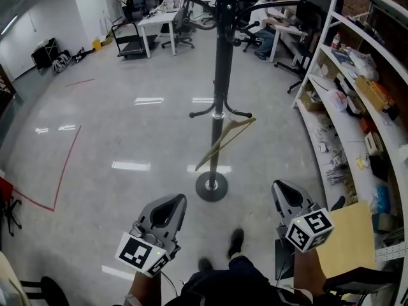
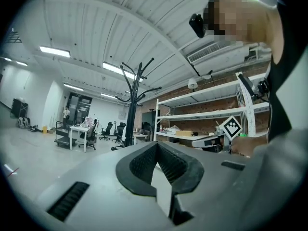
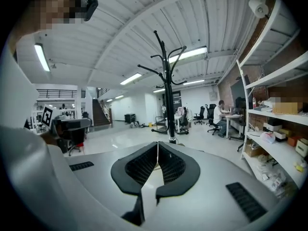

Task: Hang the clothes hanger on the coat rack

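A black coat rack (image 1: 223, 75) stands on a round base (image 1: 211, 187) in the middle of the shiny floor. A wooden clothes hanger (image 1: 224, 142) hangs tilted from one of the rack's low hooks. Both grippers are held low near my body, well short of the rack. My left gripper (image 1: 172, 204) is shut with nothing in it, and my right gripper (image 1: 287, 193) is also shut and empty. In the left gripper view the closed jaws (image 2: 157, 146) point past the rack (image 2: 132, 105). In the right gripper view the closed jaws (image 3: 158, 143) face the rack (image 3: 168, 90).
Curved white shelving (image 1: 357, 107) full of boxes and parts runs along the right. A tan board (image 1: 347, 238) leans by my right arm. Desks and office chairs (image 1: 159, 24) and a seated person (image 1: 264, 18) are at the back. Red tape (image 1: 64, 164) marks the floor at left.
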A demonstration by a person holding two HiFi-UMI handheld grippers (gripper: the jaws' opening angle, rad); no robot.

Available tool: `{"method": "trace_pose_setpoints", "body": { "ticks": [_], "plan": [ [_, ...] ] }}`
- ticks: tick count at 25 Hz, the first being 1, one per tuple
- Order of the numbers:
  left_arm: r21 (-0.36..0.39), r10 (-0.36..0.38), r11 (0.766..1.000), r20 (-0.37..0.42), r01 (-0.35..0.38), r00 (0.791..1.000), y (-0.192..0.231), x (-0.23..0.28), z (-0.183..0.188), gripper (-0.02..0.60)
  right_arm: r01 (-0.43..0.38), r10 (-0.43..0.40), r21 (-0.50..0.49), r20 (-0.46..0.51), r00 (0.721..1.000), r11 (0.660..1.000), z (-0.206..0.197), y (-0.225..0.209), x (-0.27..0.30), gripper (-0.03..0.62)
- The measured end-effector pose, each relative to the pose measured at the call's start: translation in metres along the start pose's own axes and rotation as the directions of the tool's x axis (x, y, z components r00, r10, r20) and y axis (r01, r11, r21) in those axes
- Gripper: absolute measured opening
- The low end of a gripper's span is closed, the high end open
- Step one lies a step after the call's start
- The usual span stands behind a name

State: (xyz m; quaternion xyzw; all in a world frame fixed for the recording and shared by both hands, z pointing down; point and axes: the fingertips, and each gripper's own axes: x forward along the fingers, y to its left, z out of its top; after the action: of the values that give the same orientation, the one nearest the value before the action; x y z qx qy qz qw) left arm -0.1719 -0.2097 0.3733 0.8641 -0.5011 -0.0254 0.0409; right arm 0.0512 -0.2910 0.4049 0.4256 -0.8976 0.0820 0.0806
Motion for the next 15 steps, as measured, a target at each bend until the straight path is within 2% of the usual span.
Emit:
{"method": "trace_pose_setpoints", "body": {
  "ticks": [4, 6, 9, 13, 15],
  "plan": [
    [-0.061, -0.021, 0.998, 0.018, 0.022, 1.0, -0.018, -0.022, 0.002, 0.0, -0.017, 0.017, -0.033, 0.015, 1.0, 0.999, 0.005, 0.024, -0.025, 0.008],
    [-0.056, -0.025, 0.998, 0.017, 0.026, 1.0, -0.034, -0.029, 0.002, 0.0, -0.026, 0.027, -0.042, 0.028, 0.999, 0.999, 0.003, 0.029, -0.04, 0.008],
    [-0.042, -0.007, 0.999, 0.018, 0.008, 1.0, -0.062, -0.04, 0.001, 0.0, -0.038, 0.04, -0.041, 0.038, 0.998, 0.998, -0.004, 0.031, -0.066, 0.008],
    [-0.103, 0.013, 0.995, 0.046, -0.009, 0.999, -0.102, -0.053, 0.004, 0.0, -0.071, 0.074, -0.052, 0.047, 0.996, 0.996, -0.009, 0.039, -0.109, 0.008],
    [-0.105, 0.022, 0.994, 0.055, -0.016, 0.998, -0.127, -0.058, 0.007, 0.0, -0.089, 0.092, -0.056, 0.057, 0.994, 0.994, -0.011, 0.041, -0.133, 0.008]
  ]
}}
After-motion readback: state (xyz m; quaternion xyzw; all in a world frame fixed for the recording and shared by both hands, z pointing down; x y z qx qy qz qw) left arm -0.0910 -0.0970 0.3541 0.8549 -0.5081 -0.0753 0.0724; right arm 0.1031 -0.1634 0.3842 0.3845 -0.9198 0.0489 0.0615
